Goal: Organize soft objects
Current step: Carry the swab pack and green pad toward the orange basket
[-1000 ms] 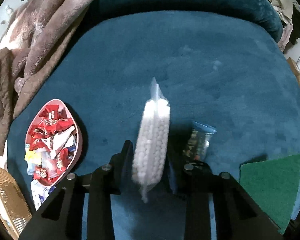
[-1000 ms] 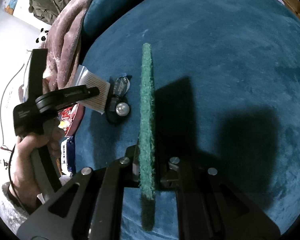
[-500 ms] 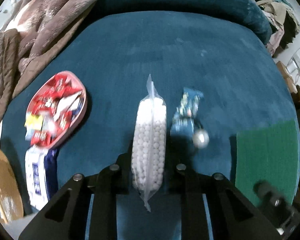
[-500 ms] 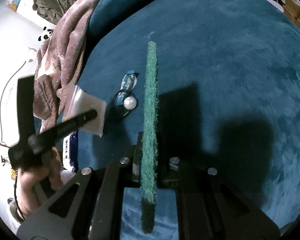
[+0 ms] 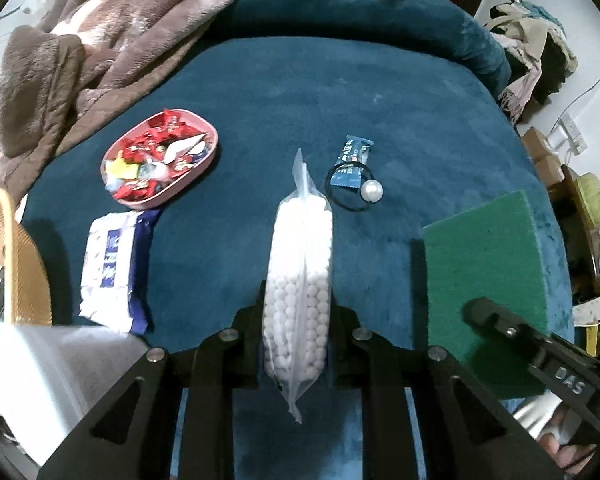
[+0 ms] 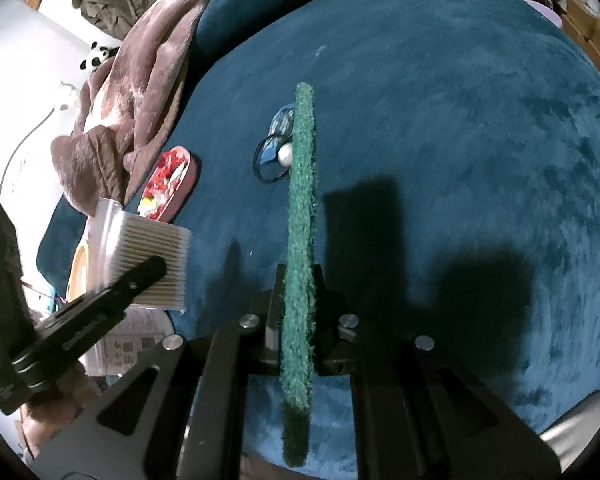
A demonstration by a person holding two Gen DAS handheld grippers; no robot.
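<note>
My left gripper (image 5: pixel 298 312) is shut on a clear bag of cotton swabs (image 5: pixel 300 276) and holds it edge-on above the blue velvet seat (image 5: pixel 300 92). The bag also shows in the right wrist view (image 6: pixel 148 264), held by the left gripper (image 6: pixel 140 276). My right gripper (image 6: pixel 298 292) is shut on a green scouring pad (image 6: pixel 300 216), held upright and edge-on. The pad shows flat-faced in the left wrist view (image 5: pixel 488 260), with the right gripper (image 5: pixel 500 320) on it.
A pink dish of wrapped candies (image 5: pixel 160 160) lies at the left, a white and blue tissue pack (image 5: pixel 112 268) below it. A blue snack wrapper (image 5: pixel 352 160) and a black hair tie with a pearl (image 5: pixel 370 192) lie mid-seat. A brown blanket (image 5: pixel 100 40) drapes the back left. A wicker basket (image 5: pixel 12 260) stands at the left edge.
Both grippers have risen away from the seat with their loads. The left view now takes in the dish, tissue pack, hair tie and the raised green pad.
</note>
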